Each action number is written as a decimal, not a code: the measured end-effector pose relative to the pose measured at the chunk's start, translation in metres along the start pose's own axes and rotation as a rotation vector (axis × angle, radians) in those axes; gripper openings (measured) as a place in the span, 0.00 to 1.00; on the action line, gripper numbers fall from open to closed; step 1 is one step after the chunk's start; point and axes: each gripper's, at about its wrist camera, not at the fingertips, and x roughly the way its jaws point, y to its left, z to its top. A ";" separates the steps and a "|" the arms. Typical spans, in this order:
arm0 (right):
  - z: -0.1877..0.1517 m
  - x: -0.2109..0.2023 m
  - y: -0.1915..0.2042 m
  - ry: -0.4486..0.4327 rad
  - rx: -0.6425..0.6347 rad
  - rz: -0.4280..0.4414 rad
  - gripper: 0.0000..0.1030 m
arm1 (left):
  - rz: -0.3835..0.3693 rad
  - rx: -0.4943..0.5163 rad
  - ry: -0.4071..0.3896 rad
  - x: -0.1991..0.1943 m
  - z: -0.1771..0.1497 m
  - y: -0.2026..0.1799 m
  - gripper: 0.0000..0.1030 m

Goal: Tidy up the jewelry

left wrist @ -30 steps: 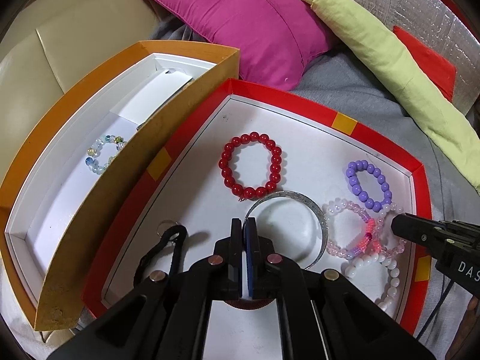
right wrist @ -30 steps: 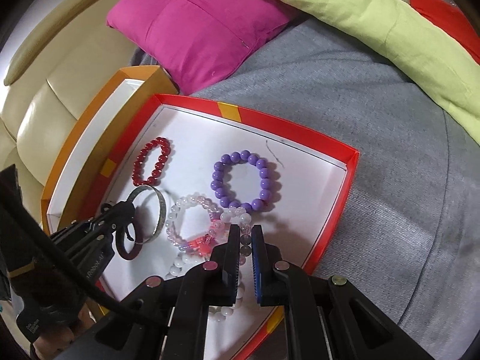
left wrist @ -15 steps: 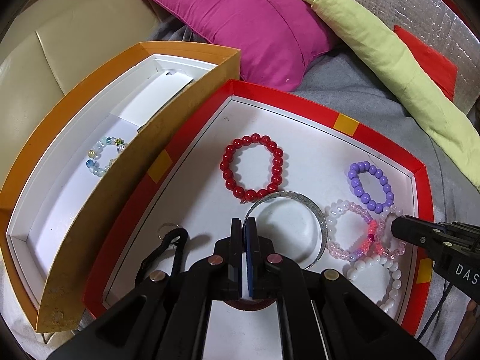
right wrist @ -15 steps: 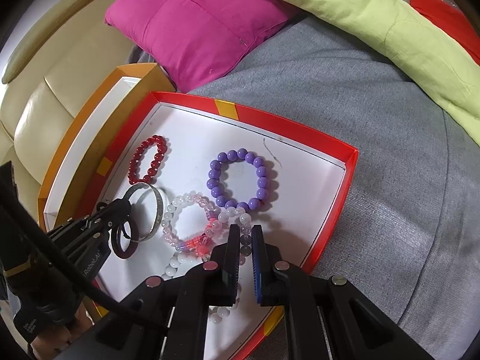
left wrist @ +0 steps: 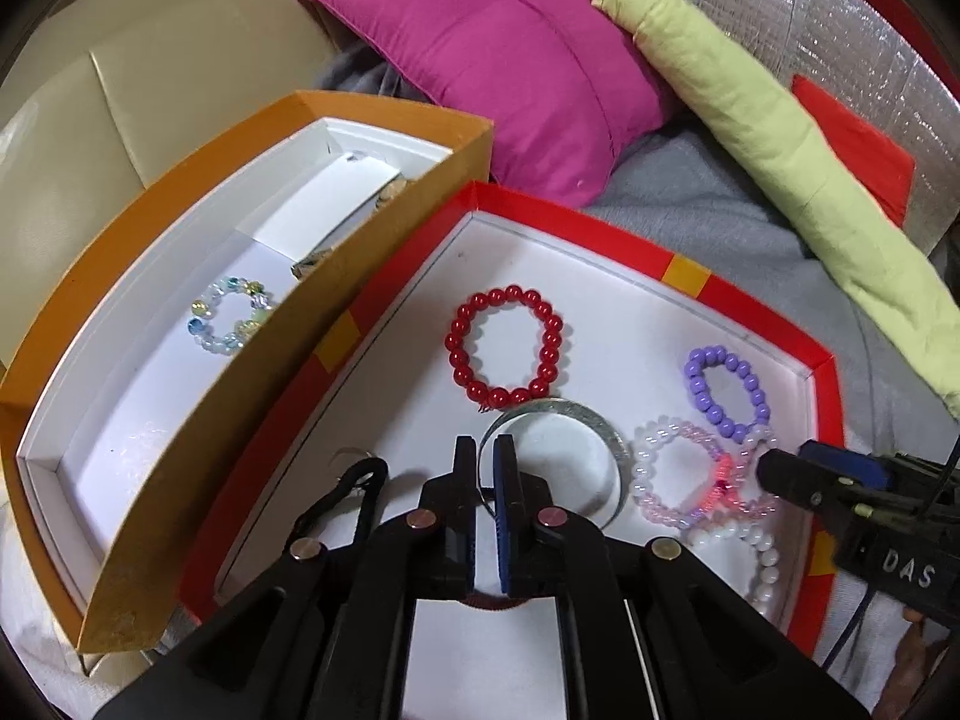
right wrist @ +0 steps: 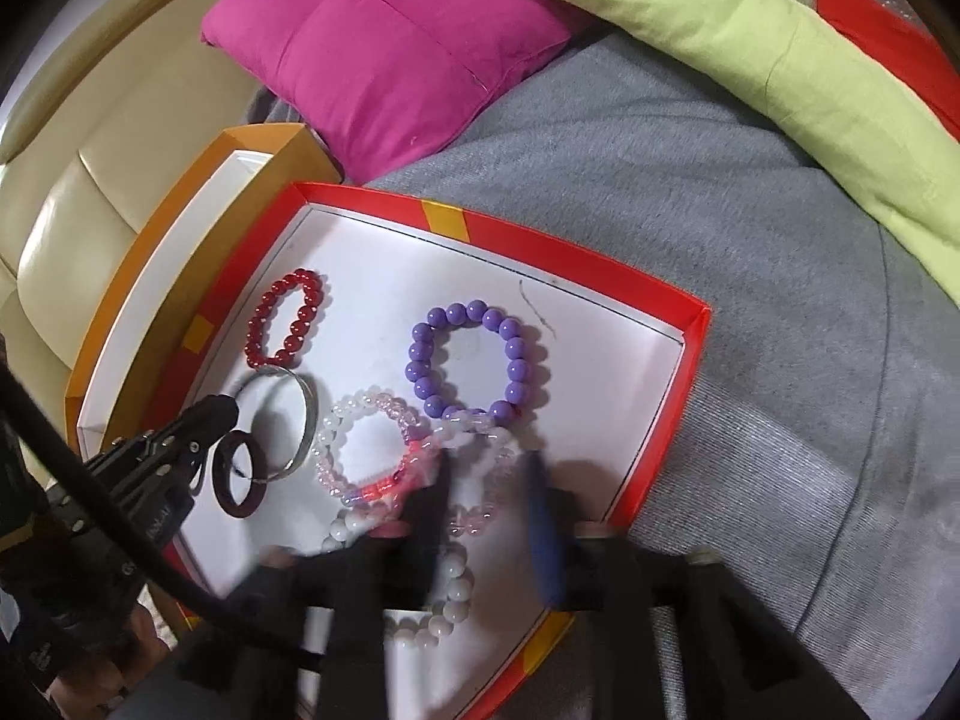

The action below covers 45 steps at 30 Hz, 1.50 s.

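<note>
A red tray [left wrist: 684, 273] on grey cloth holds a red bead bracelet [left wrist: 454, 341], a purple one [right wrist: 417, 369], a silver bangle [left wrist: 612, 438], tangled clear pink bracelets [right wrist: 327, 450], a white pearl bracelet [right wrist: 456, 588] and a dark ring [right wrist: 225, 492]. My left gripper [left wrist: 485, 450] is shut, its tips at the bangle's left rim; I cannot tell whether it pinches it. My right gripper [right wrist: 489, 480] is blurred, with its jaws opening. The pink beads lie between its fingers without being pressed.
An orange box [left wrist: 180, 420] stands left of the tray with a blue-green glass bracelet [left wrist: 231, 315] inside. A black hair tie [left wrist: 360, 474] lies in the tray's near left corner. A magenta cushion [right wrist: 384, 48] and a yellow-green bolster [right wrist: 750, 42] lie behind.
The right gripper's jaws have gone from shut to parted over the pink beads. The left gripper has stayed by the bangle, with only a thin slit now showing between its fingers.
</note>
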 end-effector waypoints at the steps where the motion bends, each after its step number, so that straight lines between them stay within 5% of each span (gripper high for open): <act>1: 0.000 -0.005 0.002 -0.016 -0.009 -0.011 0.57 | 0.005 0.002 -0.004 -0.003 0.000 0.000 0.08; 3: -0.002 -0.012 0.003 -0.027 -0.017 -0.017 0.58 | 0.021 0.000 -0.022 -0.012 -0.002 0.001 0.27; 5: -0.004 -0.022 0.004 -0.046 -0.025 -0.022 0.61 | 0.043 -0.009 -0.050 -0.021 -0.005 0.004 0.56; 6: -0.006 -0.027 0.004 -0.055 -0.031 -0.029 0.63 | 0.053 -0.015 -0.065 -0.027 -0.006 0.005 0.58; 16: -0.056 -0.080 0.014 -0.165 -0.155 -0.125 0.99 | 0.133 -0.038 -0.121 -0.071 -0.036 0.014 0.73; 27: -0.105 -0.128 0.027 -0.237 -0.219 -0.141 1.00 | 0.240 -0.053 -0.181 -0.124 -0.074 0.012 0.80; 45: -0.137 -0.159 0.033 -0.290 -0.237 -0.154 1.00 | 0.189 -0.058 -0.225 -0.164 -0.092 -0.009 0.85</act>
